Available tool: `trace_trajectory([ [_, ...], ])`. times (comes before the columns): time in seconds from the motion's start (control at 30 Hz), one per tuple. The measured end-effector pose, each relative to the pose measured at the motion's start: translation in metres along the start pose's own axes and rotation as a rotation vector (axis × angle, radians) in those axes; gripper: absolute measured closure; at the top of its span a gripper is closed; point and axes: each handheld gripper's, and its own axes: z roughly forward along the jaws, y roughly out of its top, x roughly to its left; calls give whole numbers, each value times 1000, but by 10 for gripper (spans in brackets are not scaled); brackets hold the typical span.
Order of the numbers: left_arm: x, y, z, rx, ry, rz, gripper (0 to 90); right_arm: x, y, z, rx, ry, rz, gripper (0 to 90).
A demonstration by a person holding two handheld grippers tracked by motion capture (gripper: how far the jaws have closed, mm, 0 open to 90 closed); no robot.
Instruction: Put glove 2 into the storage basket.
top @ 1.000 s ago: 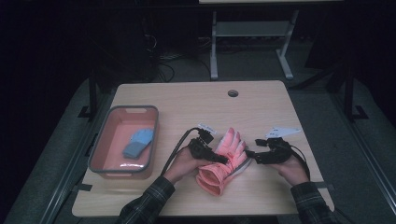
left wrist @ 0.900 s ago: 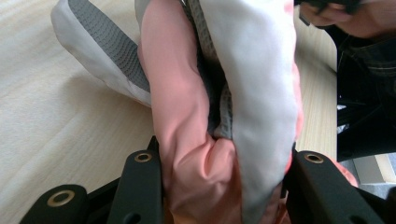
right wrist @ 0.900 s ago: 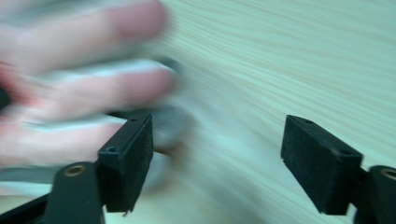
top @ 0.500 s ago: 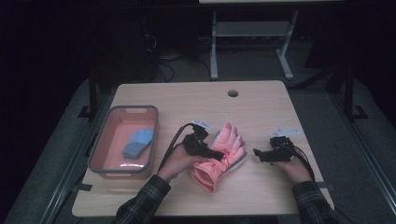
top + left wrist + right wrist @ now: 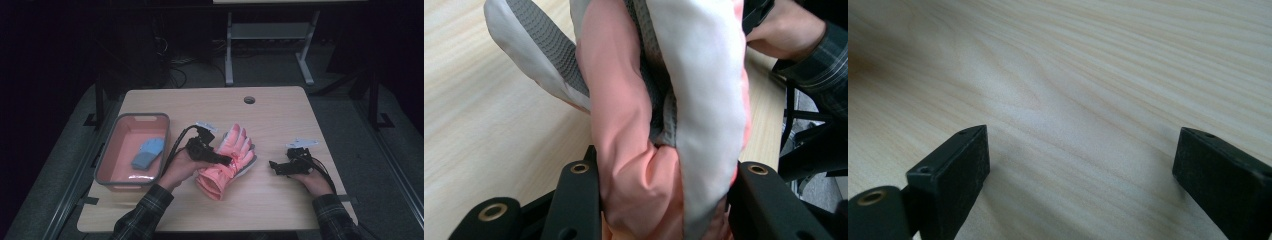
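Note:
A pink glove [image 5: 239, 145] with grey and white panels lies at the middle of the wooden table [image 5: 280, 115], cuff toward the person. My left gripper [image 5: 223, 159] is shut on the glove's near side. In the left gripper view the bunched glove [image 5: 634, 125] fills the gap between the two black jaws of the left gripper [image 5: 664, 172]. My right gripper [image 5: 273, 165] rests on the table to the right of the glove, apart from it. Its jaws stand open, and in the right gripper view the right gripper [image 5: 1080, 160] has bare wood between them.
A pink tub with a grey rim [image 5: 142, 116] stands at the table's left side. A blue glove [image 5: 148, 152] lies inside it. A round cable hole [image 5: 249, 99] sits near the far edge. Bare wood stretches behind the glove.
My left gripper has drawn the pink glove a little to the left. The right gripper, which was at the glove's edge, now stands apart from it.

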Motion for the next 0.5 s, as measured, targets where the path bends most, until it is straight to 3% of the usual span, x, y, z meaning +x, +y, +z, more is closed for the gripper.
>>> trace_trajectory([
  [0.3,2,7,-32,-24,26,-10,603,0,0,0,0,0,-1,74],
  [0.5,7,9,-59,-52,48,-38,602,0,0,0,3,1,4,74],
])
